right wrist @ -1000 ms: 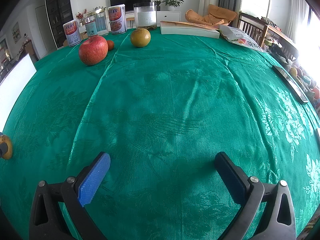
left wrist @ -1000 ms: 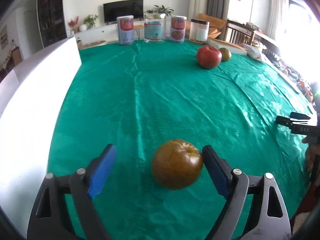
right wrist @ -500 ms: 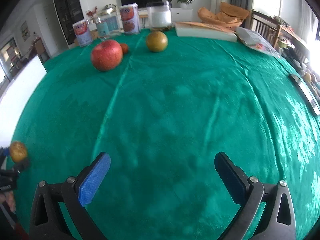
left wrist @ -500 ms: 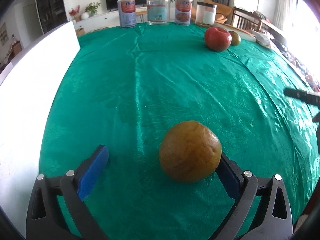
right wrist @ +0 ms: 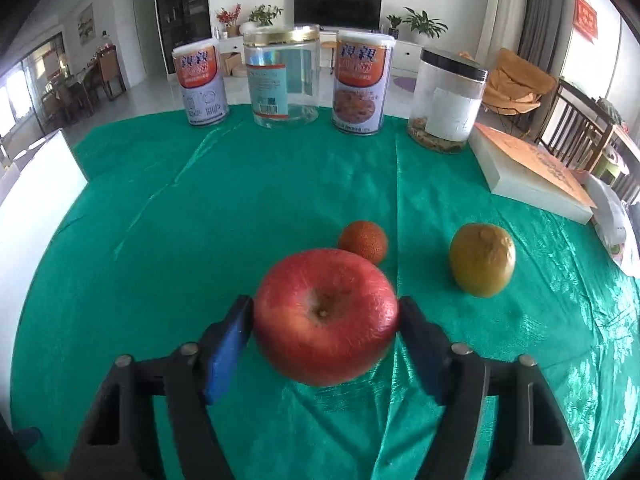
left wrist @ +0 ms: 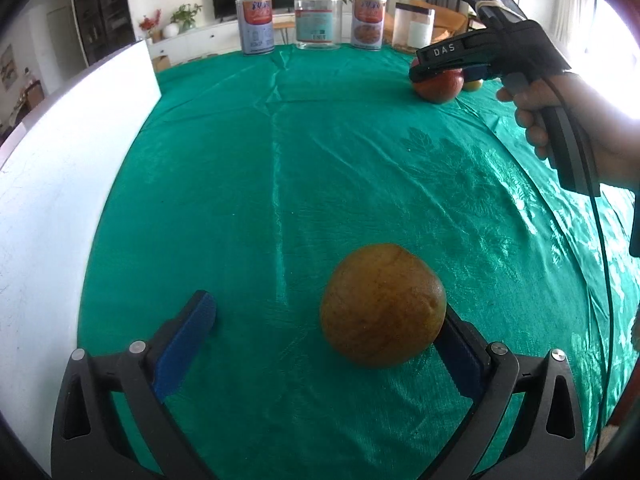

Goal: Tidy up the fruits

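A brown-yellow round fruit (left wrist: 383,305) lies on the green cloth between the fingers of my left gripper (left wrist: 328,324), touching the right finger; the left finger stands well apart, so the gripper is open. My right gripper (right wrist: 326,322) has its jaws around a big red apple (right wrist: 326,316), both pads at its sides. In the left wrist view the right gripper (left wrist: 448,65) sits over that apple (left wrist: 439,86) at the far right. A small orange fruit (right wrist: 363,241) lies just behind the apple. A yellow-green fruit (right wrist: 482,265) lies to its right.
Two cans (right wrist: 200,82) (right wrist: 362,84) and two clear jars (right wrist: 284,76) (right wrist: 446,102) stand along the far edge. A white box (right wrist: 532,174) lies at the right. A white board (left wrist: 60,168) stands along the left side. The green tablecloth (left wrist: 320,168) covers the table.
My right gripper has travelled far across the table to the red apple and narrowed around it. The left gripper stays open around the brown-yellow fruit, slightly shifted.
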Demonstrator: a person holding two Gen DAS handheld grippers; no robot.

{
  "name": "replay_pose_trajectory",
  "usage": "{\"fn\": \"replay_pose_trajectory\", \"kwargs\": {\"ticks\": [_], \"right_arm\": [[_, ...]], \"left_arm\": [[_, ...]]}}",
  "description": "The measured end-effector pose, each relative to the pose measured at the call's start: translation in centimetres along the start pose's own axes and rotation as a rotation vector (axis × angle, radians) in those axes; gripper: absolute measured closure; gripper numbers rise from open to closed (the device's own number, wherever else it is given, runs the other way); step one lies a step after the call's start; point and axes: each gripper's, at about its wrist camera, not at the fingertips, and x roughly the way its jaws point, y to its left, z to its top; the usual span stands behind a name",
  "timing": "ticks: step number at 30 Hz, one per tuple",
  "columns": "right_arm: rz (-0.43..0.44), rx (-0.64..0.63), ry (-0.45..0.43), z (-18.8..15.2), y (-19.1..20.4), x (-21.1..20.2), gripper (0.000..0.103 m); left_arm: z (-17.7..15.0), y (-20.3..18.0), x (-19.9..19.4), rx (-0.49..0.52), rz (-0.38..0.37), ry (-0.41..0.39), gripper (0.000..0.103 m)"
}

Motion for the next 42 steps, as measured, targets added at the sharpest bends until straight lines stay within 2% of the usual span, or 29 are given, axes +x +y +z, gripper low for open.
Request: {"fn": "replay_pose_trajectory", "kwargs": {"ticks": [4,7,10,13,15,19,20,21,23,26,28,42], "right_arm": [[0.072,0.008,0.033,-2.1,-1.8,-3.3,0.034],[0.13,-0.028,0.117,-4.9,-3.0,-7.1,0.034],[0.14,-0.091,0.195,-9.1,-3.3,-10.8,0.034],[0.114,-0.139,0.223,-13.8,-2.9,-12.5,0.034],[0.103,-0.147,0.189,-16.3,-2.5,-12.7,0.033],[0.102,-0.051,0.019,-18.9,-2.5,-13.7,0.032],[0.11,-0.01,-0.003,-19.3,-2.7,-13.8,0.024],[0.11,0.025,-0.017,-19.9,-2.8,-13.9,0.01],[0.096,0.053,-0.038,-21.2,-2.7,-14.2,0.002],[0.049,0.045,0.017,-22.6,-1.9,-13.6,0.001],[-0.024,-0.015,0.004,-23.3,-0.9,-13.9,0.0],[-0.01,0.009,-0.002,-23.4,-1.3,-13.7,0.0]], "left_arm": [[0.0,0.0,0.0,0.0,0.0,0.0,0.001],[0.0,0.0,0.0,0.0,0.0,0.0,0.001],[0.0,0.0,0.0,0.0,0.001,0.0,0.001],[0.0,0.0,0.0,0.0,0.0,0.0,0.001],[0.0,0.0,0.0,0.0,0.0,0.001,0.001],[0.0,0.0,0.0,0.0,0.0,0.0,0.0],[0.0,0.0,0.0,0.0,0.0,0.0,0.0],[0.0,0.0,0.1,0.0,0.001,0.0,0.0],[0.0,0.0,0.0,0.0,0.001,0.0,0.0],[0.0,0.0,0.0,0.0,0.001,0.0,0.0],[0.0,0.0,0.0,0.0,0.001,0.0,0.0],[0.0,0.0,0.0,0.001,0.001,0.0,0.0]]}}
